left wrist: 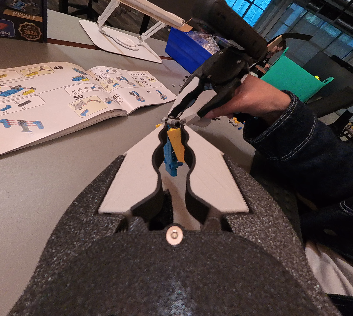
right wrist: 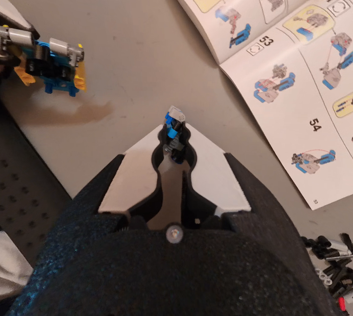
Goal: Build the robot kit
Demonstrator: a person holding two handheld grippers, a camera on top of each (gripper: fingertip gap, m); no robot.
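Between the white fingers of the left gripper, clamped: a blue-and-yellow brick assembly, upright, grey cylinders across its top, held above the grey table. Seen again in the right wrist view at far left, black and grey parts on its upper face, clear of the tabletop, a soft shadow beneath.

Pinched at the tips of the right gripper: a small sub-assembly of blue, black and grey pieces, with a light grey connector poking out beyond the fingertips. Jaws narrow, closed on that piece.

Just past the left gripper's tips in the left wrist view: the right gripper again, angled down, its tips almost meeting the grey top of the brick assembly; contact hard to judge. Gripped by a hand in a dark denim sleeve.

Flat on the table beside both: an open instruction booklet, pages of coloured building diagrams. Loose small black parts at the lower right of the right wrist view.

Farther back: a white folding stand, a dark printed box at far left, a blue bin with clear bags inside, a green bin to the right.
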